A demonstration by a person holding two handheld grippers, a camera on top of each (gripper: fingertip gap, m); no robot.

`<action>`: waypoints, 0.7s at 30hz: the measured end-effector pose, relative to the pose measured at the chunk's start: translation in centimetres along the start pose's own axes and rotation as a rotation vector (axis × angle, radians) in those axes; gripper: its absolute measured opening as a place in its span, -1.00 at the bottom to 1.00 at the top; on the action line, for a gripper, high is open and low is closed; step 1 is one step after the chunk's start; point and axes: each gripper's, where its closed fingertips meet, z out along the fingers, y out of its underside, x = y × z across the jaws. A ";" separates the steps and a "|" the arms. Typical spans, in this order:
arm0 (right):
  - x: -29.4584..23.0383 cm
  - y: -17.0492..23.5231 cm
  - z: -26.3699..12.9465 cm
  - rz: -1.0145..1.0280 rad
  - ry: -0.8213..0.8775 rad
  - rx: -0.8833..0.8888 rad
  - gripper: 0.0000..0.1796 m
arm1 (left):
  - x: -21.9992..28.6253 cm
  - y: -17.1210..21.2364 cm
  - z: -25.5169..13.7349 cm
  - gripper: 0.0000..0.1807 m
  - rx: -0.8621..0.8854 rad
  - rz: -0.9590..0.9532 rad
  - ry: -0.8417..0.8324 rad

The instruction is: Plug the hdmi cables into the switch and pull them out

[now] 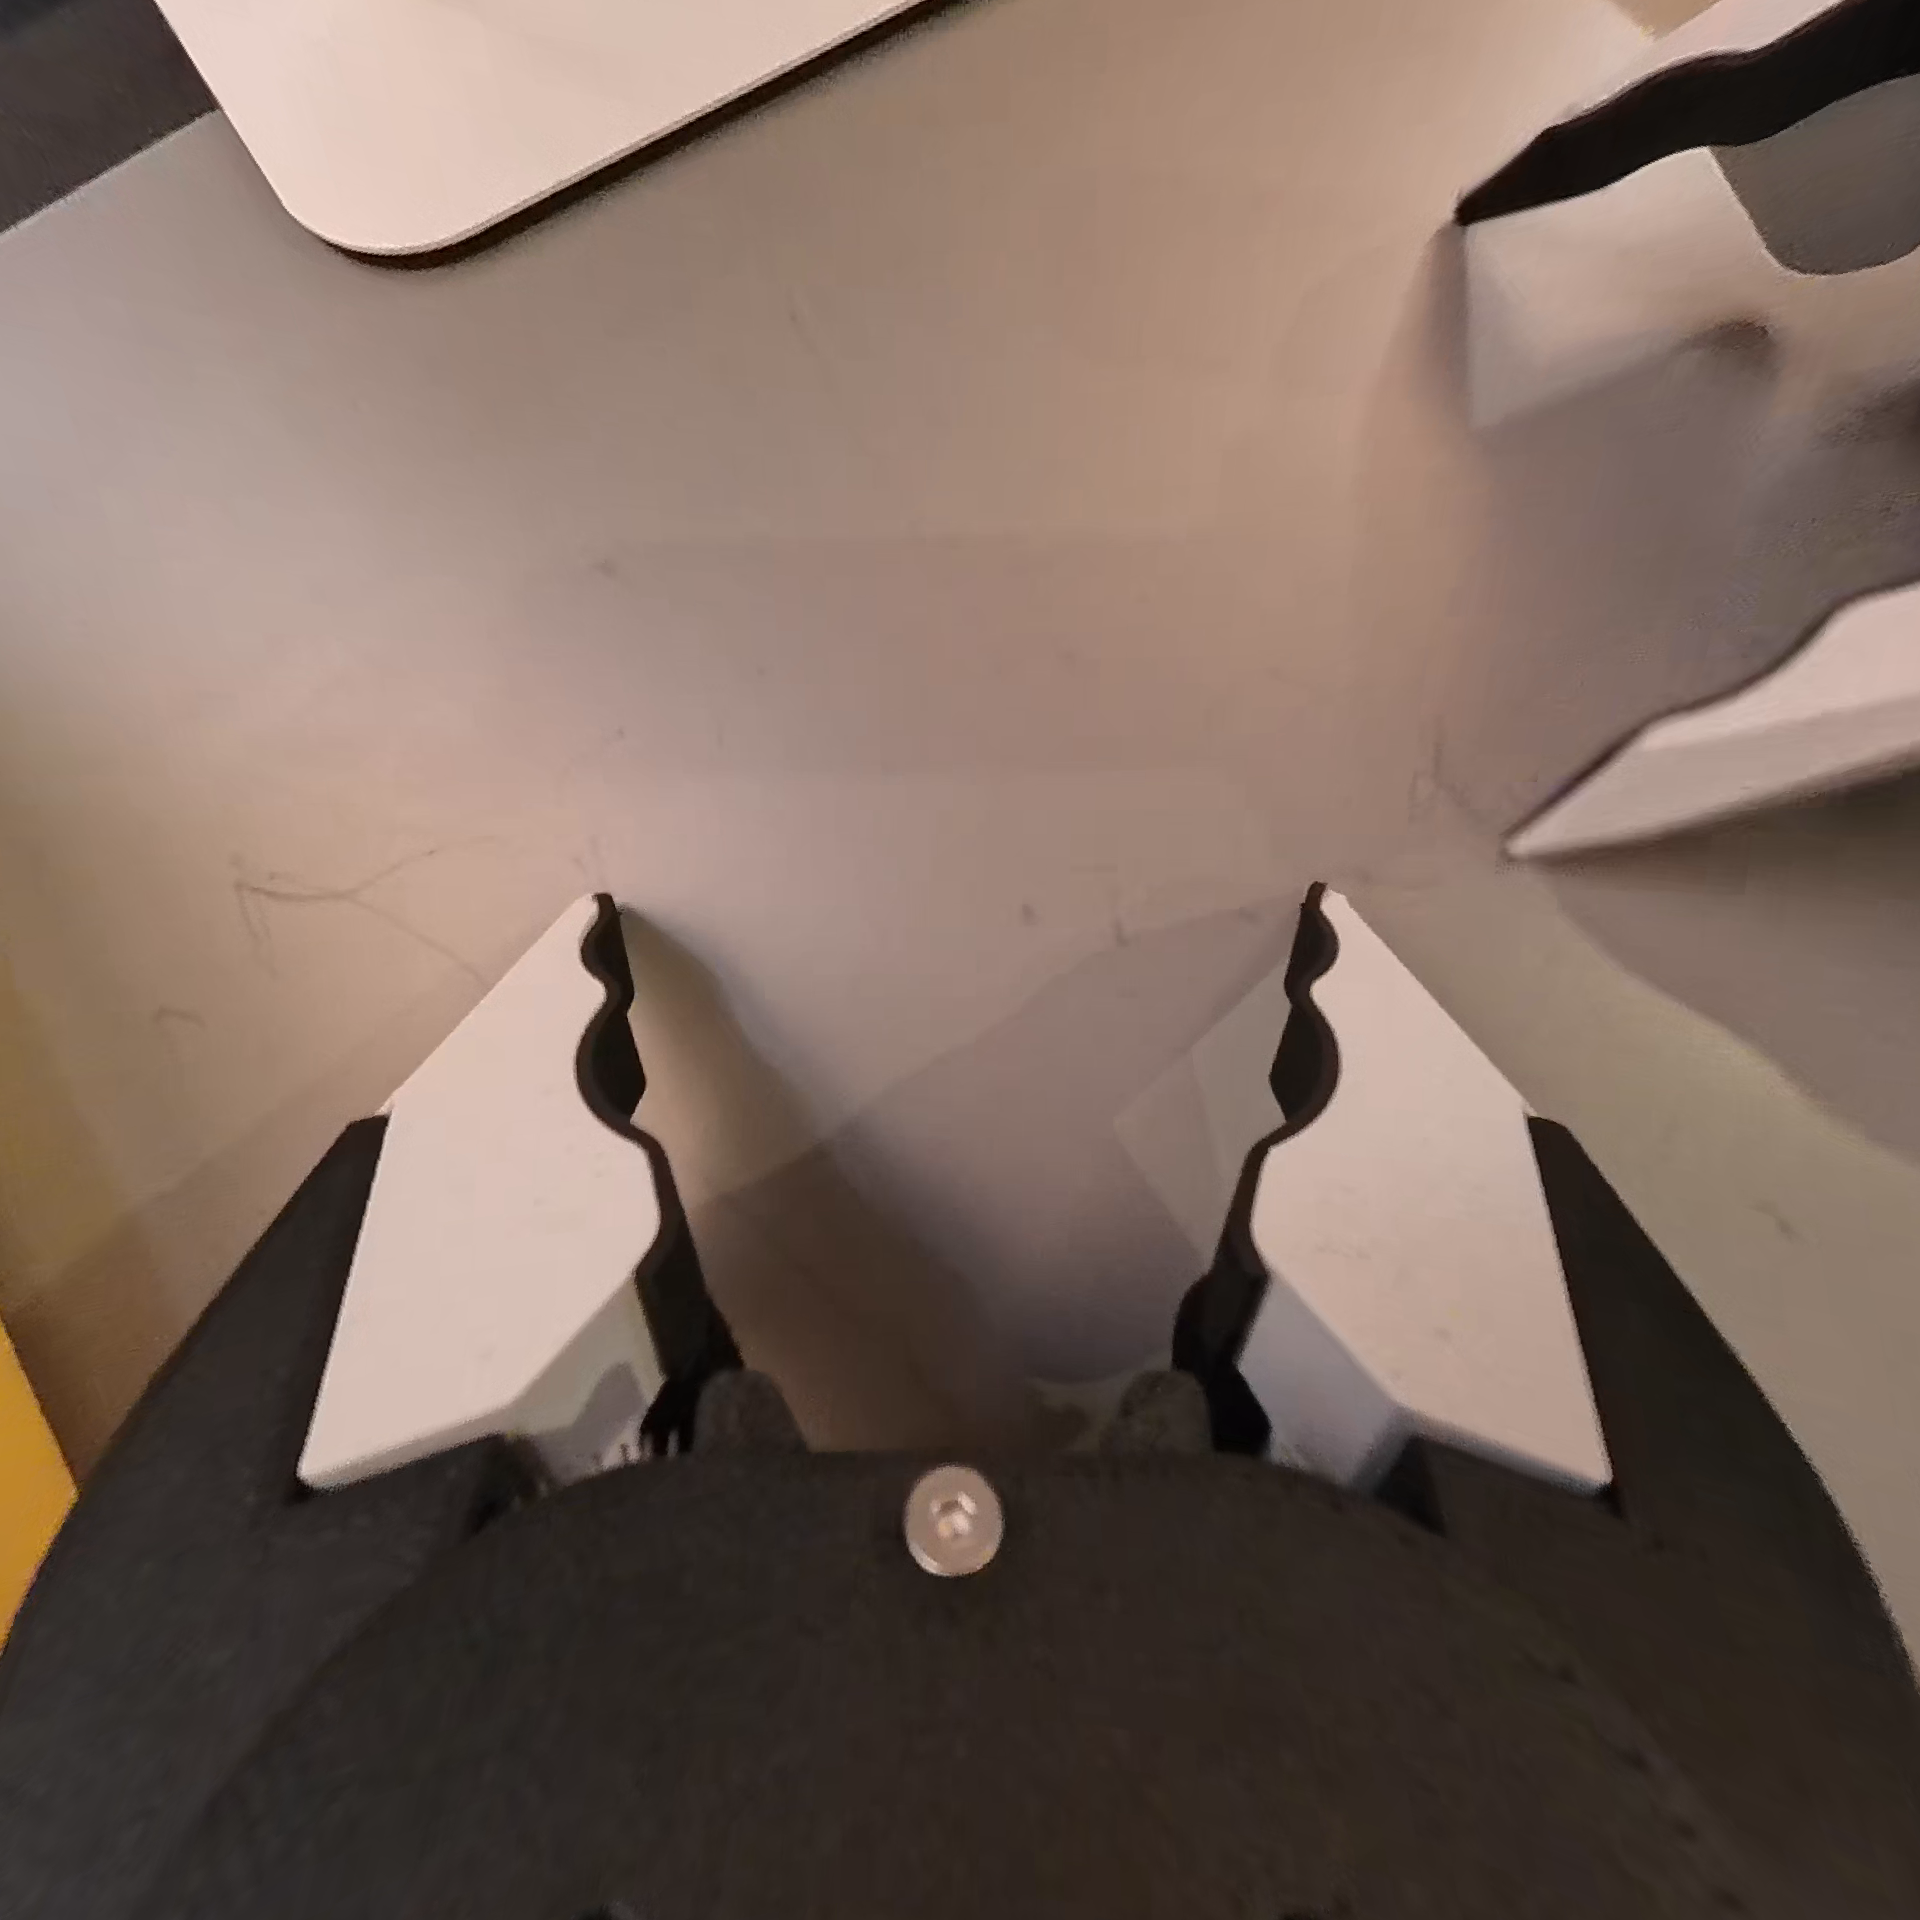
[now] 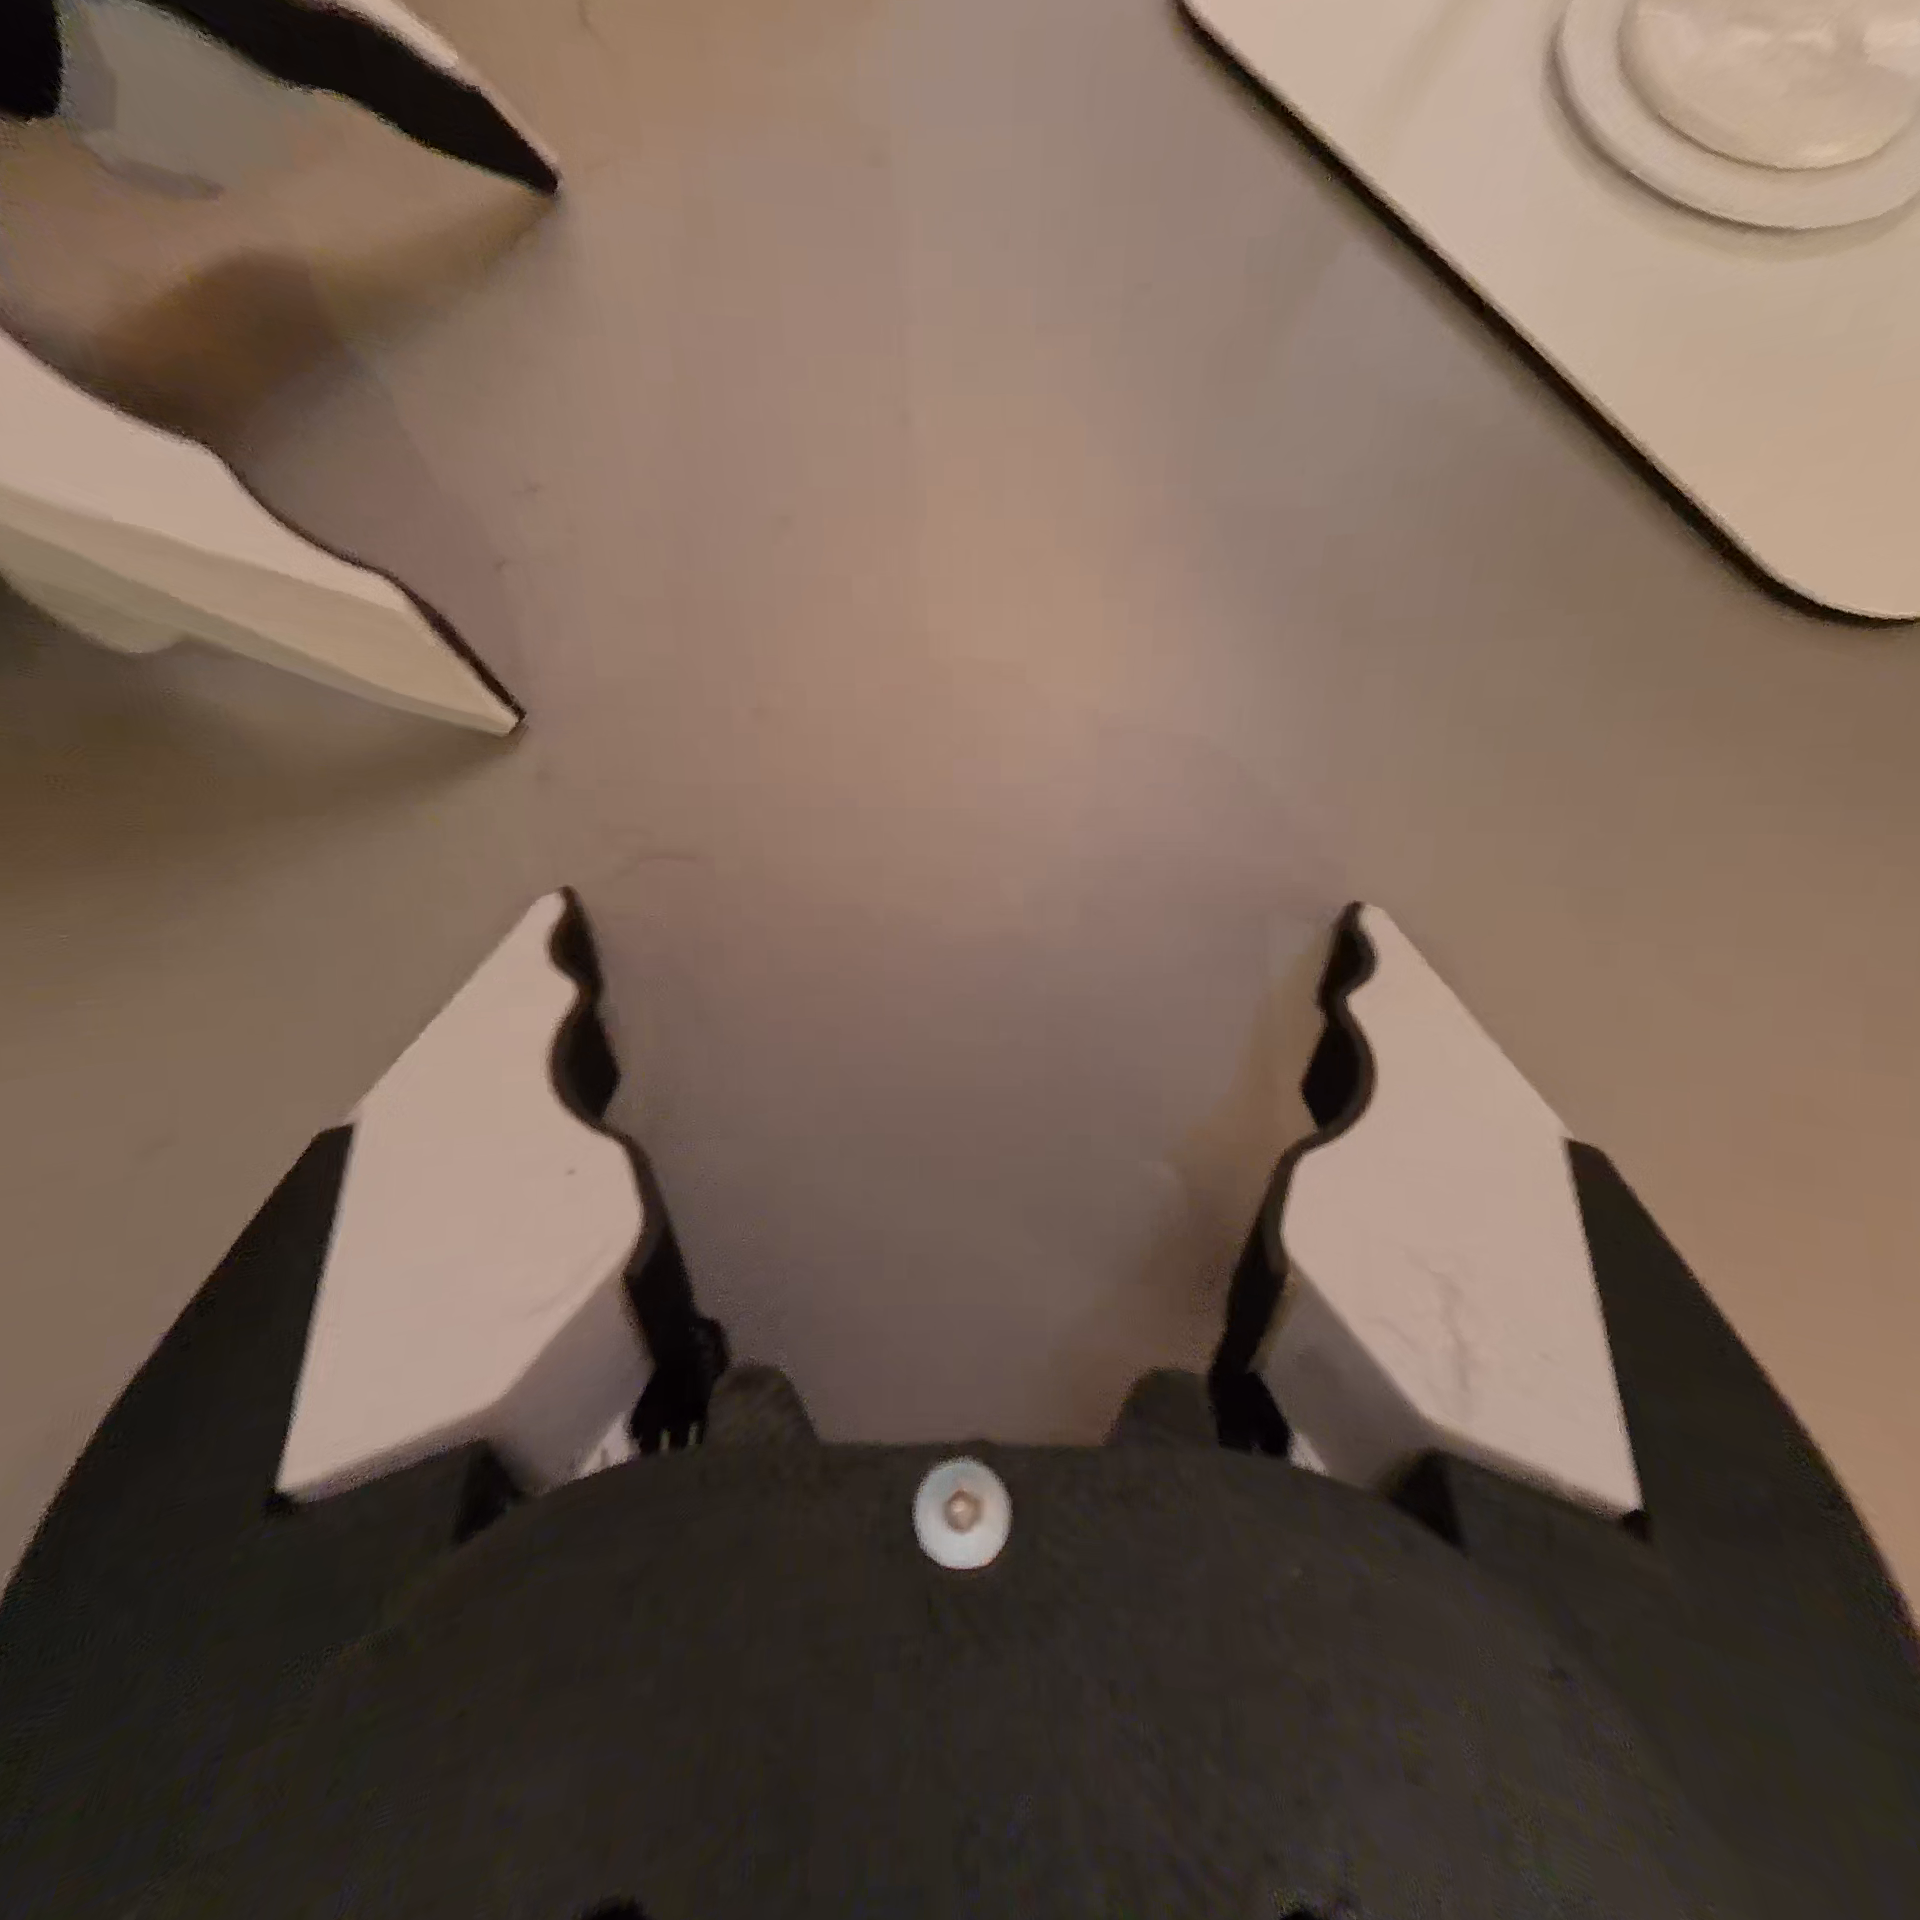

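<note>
My left gripper (image 1: 961, 904) and right gripper (image 2: 961, 904) hover with jaws wide above the bare table (image 1: 935, 520); no cable or switch is visible, so I can't judge direction.

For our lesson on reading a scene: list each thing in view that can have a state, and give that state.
Left tool: open, empty, over bare table.
Right tool: open, empty, over bare table.
White board: lying flat on the grey table.
Round disc: resting on the board.
HDMI cables and switch: not in view.
</note>
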 end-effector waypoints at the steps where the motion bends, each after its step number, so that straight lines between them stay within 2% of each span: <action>1: -0.5 0.2 0.2 -0.019 -0.016 -0.016 0.64 | 0.0 0.0 0.0 0.36 0.001 0.003 -0.001; 2: -0.9 0.4 0.3 -0.028 -0.025 -0.031 0.78 | 0.0 0.0 0.0 0.36 0.002 0.005 -0.003; 21: -1.7 0.5 0.1 -0.008 -0.009 -0.029 0.78 | -0.1 0.0 0.0 0.37 0.000 0.003 0.000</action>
